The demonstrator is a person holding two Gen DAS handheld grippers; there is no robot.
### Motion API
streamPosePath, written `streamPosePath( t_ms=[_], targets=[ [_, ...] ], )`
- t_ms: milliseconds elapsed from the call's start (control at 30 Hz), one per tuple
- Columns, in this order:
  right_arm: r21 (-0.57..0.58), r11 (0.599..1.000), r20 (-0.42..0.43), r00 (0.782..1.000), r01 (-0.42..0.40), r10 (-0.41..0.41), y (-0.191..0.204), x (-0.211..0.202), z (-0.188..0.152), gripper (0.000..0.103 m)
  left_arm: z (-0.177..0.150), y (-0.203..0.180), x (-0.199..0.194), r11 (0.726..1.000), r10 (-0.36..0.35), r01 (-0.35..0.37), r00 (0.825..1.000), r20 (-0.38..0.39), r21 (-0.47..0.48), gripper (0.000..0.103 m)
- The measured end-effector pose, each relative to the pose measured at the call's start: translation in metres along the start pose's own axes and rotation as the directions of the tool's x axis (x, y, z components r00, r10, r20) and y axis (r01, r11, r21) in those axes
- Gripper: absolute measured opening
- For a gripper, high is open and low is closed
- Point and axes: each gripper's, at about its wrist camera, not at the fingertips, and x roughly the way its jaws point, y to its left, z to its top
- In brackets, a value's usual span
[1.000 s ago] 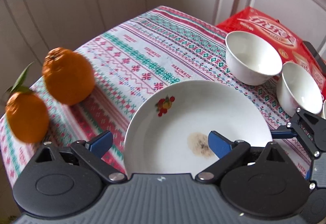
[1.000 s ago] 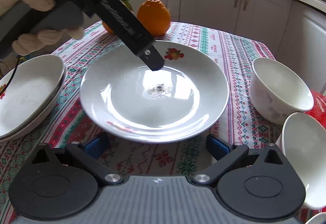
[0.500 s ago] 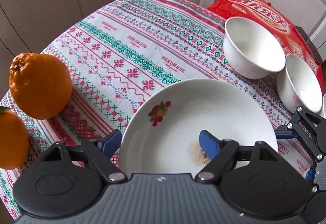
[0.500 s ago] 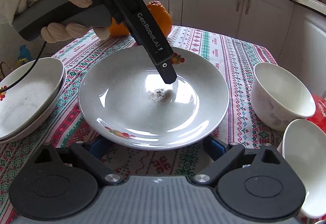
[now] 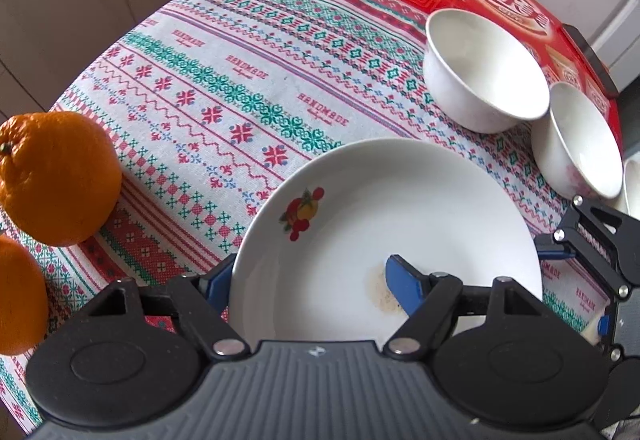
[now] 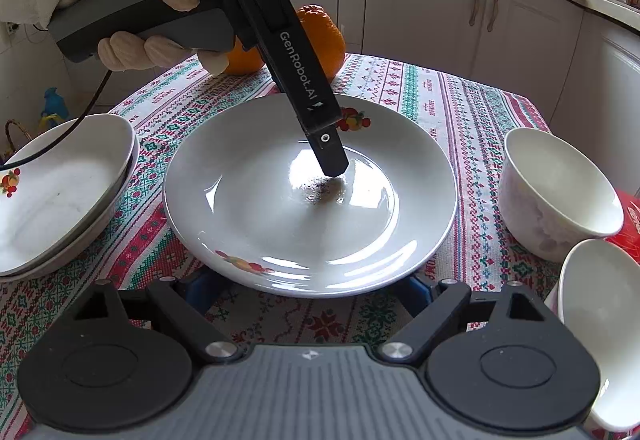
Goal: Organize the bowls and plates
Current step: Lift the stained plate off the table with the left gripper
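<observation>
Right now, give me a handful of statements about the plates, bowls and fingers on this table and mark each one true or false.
1. The plate in the middle has a dark stain at its centre. True.
2. The left gripper has both fingers outside the plate. False: one finger is over the plate's inside and the other sits outside the rim, and they are closing on it.
3. Two stacked plates sit beside the middle plate. True.
4. The bowls hold soup. False: those in view look empty.
5. The right gripper is lifting a bowl. False: its fingers are closing at the plate's near edge.
6. Two oranges are on the tablecloth. True.
</observation>
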Motion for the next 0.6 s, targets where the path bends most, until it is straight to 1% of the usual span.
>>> streamPosePath(
  t_ms=[167,367,600],
  targets=[
    [-0.002,1.000,-0.008,1.000,0.001,-0.001,0.001,-0.001,0.000,0.092,-0.003,0.000,-0.003,1.000,-0.022,0.022,1.000,0.000,0.008,0.077],
    [0.001,1.000,-0.014,1.000,-0.012,0.012,0.004,-0.004,0.000,0.092,-0.010,-0.003,-0.008,1.000,-0.025,0.025,1.000,0.013,-0.001,0.077],
    [-0.039,0.999,-0.010,1.000,-0.005,0.005,0.012,-0.018,-0.002,0.092,-0.019,-0.012,-0.022,1.000,-0.019,0.020,0.999,0.035,-0.013,0.077]
  ],
)
